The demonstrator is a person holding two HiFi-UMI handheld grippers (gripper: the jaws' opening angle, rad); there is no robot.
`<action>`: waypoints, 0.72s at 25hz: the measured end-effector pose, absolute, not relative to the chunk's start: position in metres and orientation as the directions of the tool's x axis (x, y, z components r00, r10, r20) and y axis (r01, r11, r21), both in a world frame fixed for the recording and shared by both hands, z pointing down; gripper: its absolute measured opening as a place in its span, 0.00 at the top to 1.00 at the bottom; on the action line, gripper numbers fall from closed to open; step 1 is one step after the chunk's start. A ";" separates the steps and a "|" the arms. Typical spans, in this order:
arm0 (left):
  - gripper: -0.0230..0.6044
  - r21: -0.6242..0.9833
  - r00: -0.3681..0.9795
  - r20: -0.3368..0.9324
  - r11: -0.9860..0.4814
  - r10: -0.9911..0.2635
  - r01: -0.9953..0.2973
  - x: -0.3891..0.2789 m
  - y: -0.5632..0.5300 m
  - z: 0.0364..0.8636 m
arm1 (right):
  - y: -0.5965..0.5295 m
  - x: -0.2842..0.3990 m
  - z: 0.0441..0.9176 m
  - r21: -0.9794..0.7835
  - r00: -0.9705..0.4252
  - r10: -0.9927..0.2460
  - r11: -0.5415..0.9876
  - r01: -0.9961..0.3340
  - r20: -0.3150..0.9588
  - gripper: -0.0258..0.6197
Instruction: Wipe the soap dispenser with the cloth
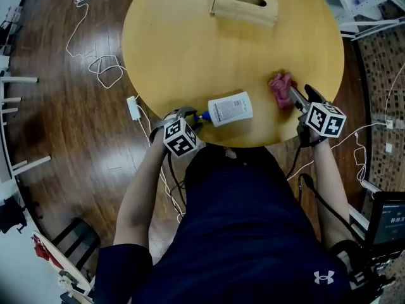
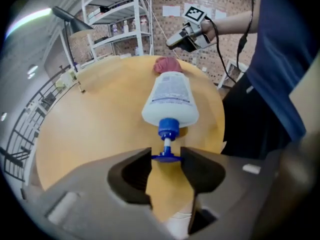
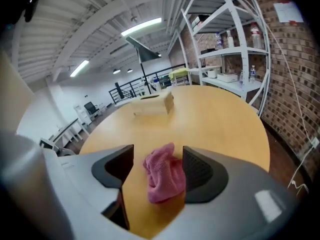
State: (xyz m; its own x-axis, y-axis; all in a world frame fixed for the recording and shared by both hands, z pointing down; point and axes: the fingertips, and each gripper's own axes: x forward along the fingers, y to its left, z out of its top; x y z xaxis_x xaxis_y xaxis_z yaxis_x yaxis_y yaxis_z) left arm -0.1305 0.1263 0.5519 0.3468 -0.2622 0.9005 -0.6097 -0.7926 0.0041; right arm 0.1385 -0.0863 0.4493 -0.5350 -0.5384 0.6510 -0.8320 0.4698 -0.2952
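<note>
The head view looks steeply down on the round yellow wooden table [image 1: 177,49]. Each gripper view looks close and low across it. All three share the crumpled pink cloth [image 1: 281,88].

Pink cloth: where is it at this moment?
In the head view the pink cloth lies near the right edge of the round table, between the open jaws of the right gripper, right of the lying soap dispenser.

The left claw [image 2: 166,159] is closed on the blue pump head [image 2: 166,157] of the soap dispenser [image 2: 171,96], which lies on its side on the round table [image 2: 95,114], base toward the pink cloth [image 2: 166,64] just beyond it, with the right claw [image 2: 172,42] above the cloth.
</note>
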 end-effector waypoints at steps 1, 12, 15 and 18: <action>0.67 0.007 0.360 0.894 -0.796 -0.267 -0.606 -0.131 0.125 0.553 | -0.082 0.140 0.441 -0.305 -0.537 -0.555 0.459 -0.835 0.635 0.48; 0.68 -0.038 0.556 0.656 -0.758 -0.510 -0.651 -0.109 0.067 0.413 | -0.012 0.086 0.390 -0.433 -0.627 -0.563 0.454 -0.779 0.538 0.55; 0.68 -0.079 0.565 0.632 -0.769 -0.531 -0.635 -0.095 0.046 0.391 | 0.005 0.065 0.375 -0.460 -0.645 -0.574 0.453 -0.764 0.505 0.55; 0.68 -0.178 0.555 0.639 -0.804 -0.533 -0.567 -0.068 0.028 0.381 | 0.014 0.059 0.365 -0.470 -0.646 -0.590 0.447 -0.761 0.485 0.56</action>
State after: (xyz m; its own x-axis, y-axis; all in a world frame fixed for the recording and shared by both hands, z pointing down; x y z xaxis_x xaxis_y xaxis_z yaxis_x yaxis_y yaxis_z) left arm -0.0676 0.0275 0.3810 0.5546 -0.5328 0.6392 -0.5674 -0.8040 -0.1778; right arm 0.0590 0.0144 0.3652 -0.6456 -0.5897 0.4852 -0.7613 0.4469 -0.4698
